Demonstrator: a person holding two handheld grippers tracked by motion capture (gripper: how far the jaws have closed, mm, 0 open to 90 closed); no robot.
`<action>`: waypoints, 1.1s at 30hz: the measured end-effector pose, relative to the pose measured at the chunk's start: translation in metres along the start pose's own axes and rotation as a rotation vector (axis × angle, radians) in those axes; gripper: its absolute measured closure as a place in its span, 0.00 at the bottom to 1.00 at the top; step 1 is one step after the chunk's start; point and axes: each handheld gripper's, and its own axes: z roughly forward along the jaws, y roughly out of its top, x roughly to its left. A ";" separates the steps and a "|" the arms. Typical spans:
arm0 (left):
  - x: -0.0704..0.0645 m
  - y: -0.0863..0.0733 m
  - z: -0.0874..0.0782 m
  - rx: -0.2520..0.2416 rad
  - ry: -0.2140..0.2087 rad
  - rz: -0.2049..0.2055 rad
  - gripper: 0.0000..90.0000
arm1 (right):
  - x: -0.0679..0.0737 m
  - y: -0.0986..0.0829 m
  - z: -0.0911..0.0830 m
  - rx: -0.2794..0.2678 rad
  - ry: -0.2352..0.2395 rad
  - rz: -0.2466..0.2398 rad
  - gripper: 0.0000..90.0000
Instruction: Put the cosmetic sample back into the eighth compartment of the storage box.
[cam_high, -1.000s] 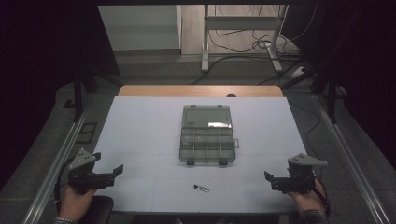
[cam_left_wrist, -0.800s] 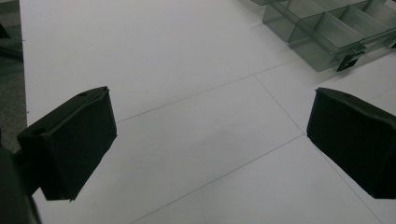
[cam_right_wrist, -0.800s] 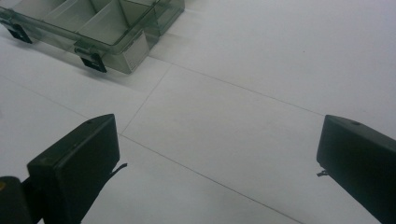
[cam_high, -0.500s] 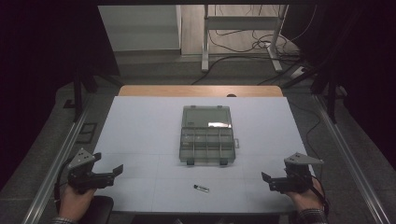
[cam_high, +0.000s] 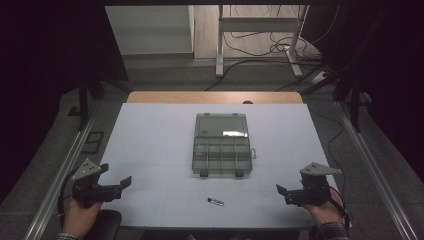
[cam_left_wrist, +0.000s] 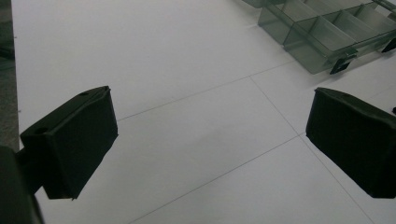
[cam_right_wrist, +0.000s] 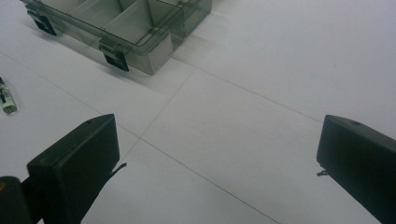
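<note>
A clear grey compartment box (cam_high: 221, 144) lies open in the middle of the white table (cam_high: 150, 135), its lid folded back. Its latched front edge shows in the left gripper view (cam_left_wrist: 327, 37) and the right gripper view (cam_right_wrist: 126, 32). A small dark cylinder (cam_high: 215, 201) lies on the table in front of the box, and again at the left edge of the right gripper view (cam_right_wrist: 6, 100). My left gripper (cam_high: 122, 185) is held open near the front left corner. My right gripper (cam_high: 281, 192) is held open near the front right corner. Both hold nothing.
A wooden strip (cam_high: 215, 97) borders the table's far edge. Beyond it stand desk legs (cam_high: 220, 45) and loose cables (cam_high: 260, 45) on the floor. Metal rails (cam_high: 370, 165) run along both sides of the table.
The right gripper has shifted slightly left and forward over the table's front right corner. The left gripper has barely moved.
</note>
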 end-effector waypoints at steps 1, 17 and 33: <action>0.000 0.000 0.000 0.000 0.000 -0.001 0.03 | 0.000 0.001 0.000 0.000 0.004 -0.001 0.00; 0.000 0.000 0.000 -0.001 -0.001 -0.003 0.03 | 0.011 0.013 0.014 0.018 0.094 -0.054 0.00; 0.001 0.000 0.000 0.001 -0.004 -0.004 0.03 | 0.028 0.021 0.026 0.038 0.154 -0.090 0.00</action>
